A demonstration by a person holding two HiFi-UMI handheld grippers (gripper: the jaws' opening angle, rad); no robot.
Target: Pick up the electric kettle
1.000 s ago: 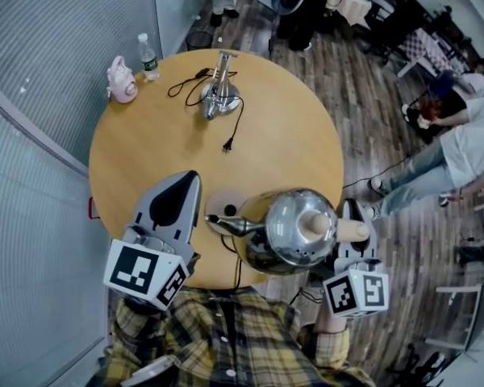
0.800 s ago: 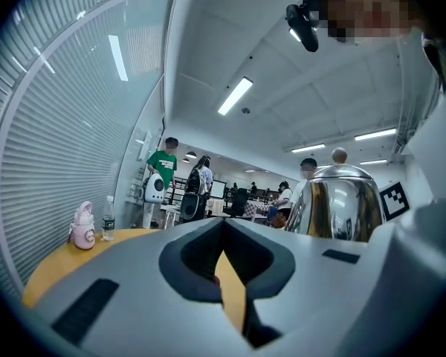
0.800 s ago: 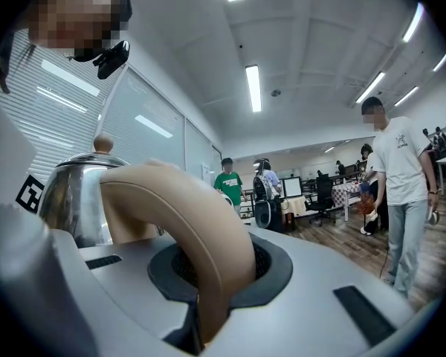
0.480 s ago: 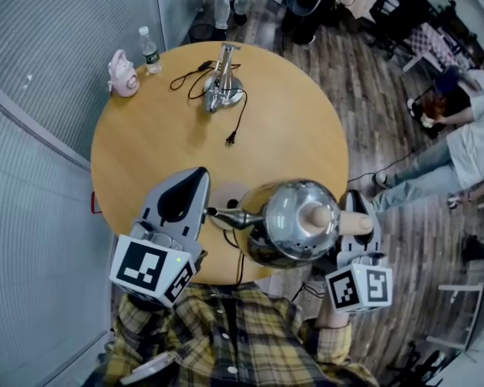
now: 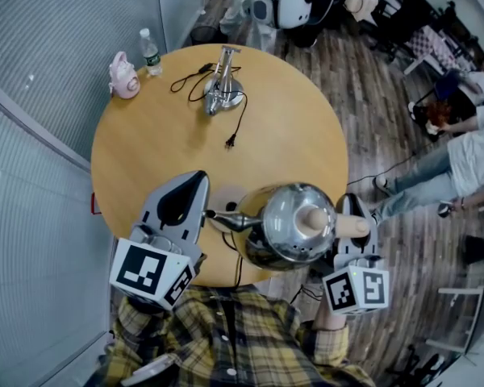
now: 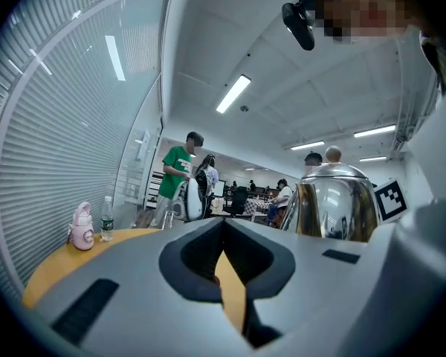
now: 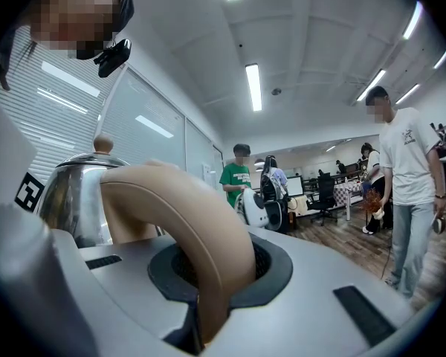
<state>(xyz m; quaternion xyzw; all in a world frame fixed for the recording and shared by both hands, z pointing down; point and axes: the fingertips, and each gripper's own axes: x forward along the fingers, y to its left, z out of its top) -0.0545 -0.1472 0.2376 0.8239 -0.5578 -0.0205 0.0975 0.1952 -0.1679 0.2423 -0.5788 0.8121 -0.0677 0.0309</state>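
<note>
Plank floor (image 5: 363, 95) all round, with a ribbed glass wall (image 5: 40, 71) along the left. Seated people (image 5: 468, 147) off at the right. Round wooden worktop (image 5: 282, 143) in the middle. Over its near rim and partly past the edge, the electric kettle (image 5: 286, 228) in shiny steel, spout pointing toward the left claw (image 5: 195, 176). Right claw (image 5: 351, 210) clamped tight on the kettle's beige handle (image 7: 186, 214). Left claw closed on nothing, tips together, just beside the spout. Round tan base (image 5: 226, 204) on the worktop under the spout. Toward the far side, a metal stand (image 5: 220, 91) with a black cord (image 5: 235, 123) and loose plug. By the far-left rim, a pink bottle (image 5: 123, 76) and a clear water bottle (image 5: 151, 53), near each other.
</note>
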